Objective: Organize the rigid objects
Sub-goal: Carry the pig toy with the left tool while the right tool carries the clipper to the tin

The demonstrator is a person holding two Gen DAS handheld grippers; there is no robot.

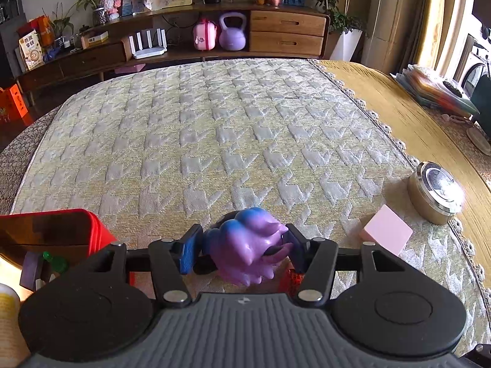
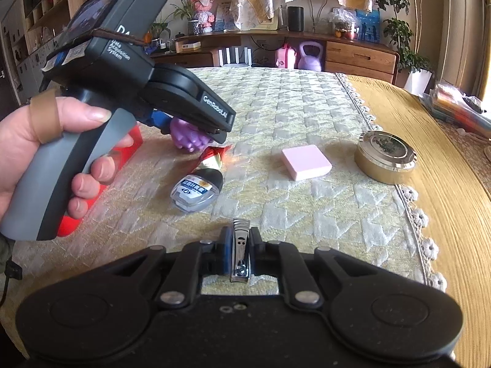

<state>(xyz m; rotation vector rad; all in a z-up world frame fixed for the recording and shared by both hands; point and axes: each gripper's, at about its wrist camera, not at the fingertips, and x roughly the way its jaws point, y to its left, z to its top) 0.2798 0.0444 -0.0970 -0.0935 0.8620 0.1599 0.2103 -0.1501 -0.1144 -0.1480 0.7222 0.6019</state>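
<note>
The left gripper [image 1: 241, 250] clasps a lumpy purple-and-blue rubbery toy [image 1: 248, 245] between its blue pads, just above the quilted cream bedspread [image 1: 214, 128]. The right gripper [image 2: 240, 253] pinches a shiny metal nail clipper [image 2: 240, 251], lying lengthwise between its fingers. Beyond lie a small clear plastic case [image 2: 196, 193], a flat pink square block [image 2: 306, 162], a round gold tin [image 2: 385, 156] and a red tray [image 1: 61, 230].

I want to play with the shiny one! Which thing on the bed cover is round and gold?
The round gold metal tin by the lace edge. The pink square block beside it is flat and matte.
</note>
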